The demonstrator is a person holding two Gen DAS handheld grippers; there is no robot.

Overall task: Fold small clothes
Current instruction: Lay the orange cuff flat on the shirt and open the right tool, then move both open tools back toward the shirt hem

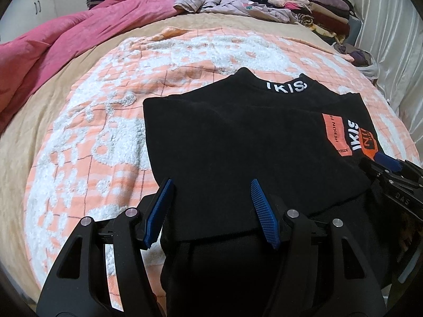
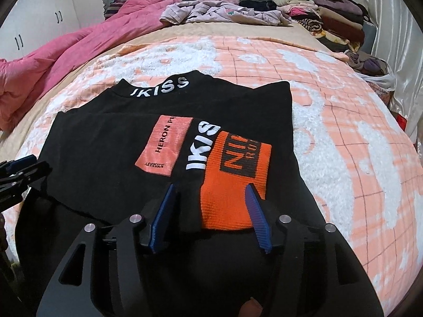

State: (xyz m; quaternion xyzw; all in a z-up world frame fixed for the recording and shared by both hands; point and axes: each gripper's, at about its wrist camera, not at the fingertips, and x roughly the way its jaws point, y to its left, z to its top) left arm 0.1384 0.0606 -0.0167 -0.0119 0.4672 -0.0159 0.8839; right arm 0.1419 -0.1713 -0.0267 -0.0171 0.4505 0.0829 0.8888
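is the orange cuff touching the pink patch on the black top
Apart. The right wrist view shows a black strip between the orange cuff and the pink patch.

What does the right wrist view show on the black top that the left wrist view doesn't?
Right wrist only: the whole orange cuff lying between the right gripper's open pads, none pressing it, and the full pink patch. Cupboard doors show more fully there.

Left wrist only: the black top's plain left side, its near edge between the left gripper's open pads, and more bare blanket left of it.

Both: the white-lettered collar, the pink quilt and the clothes pile at the far end.
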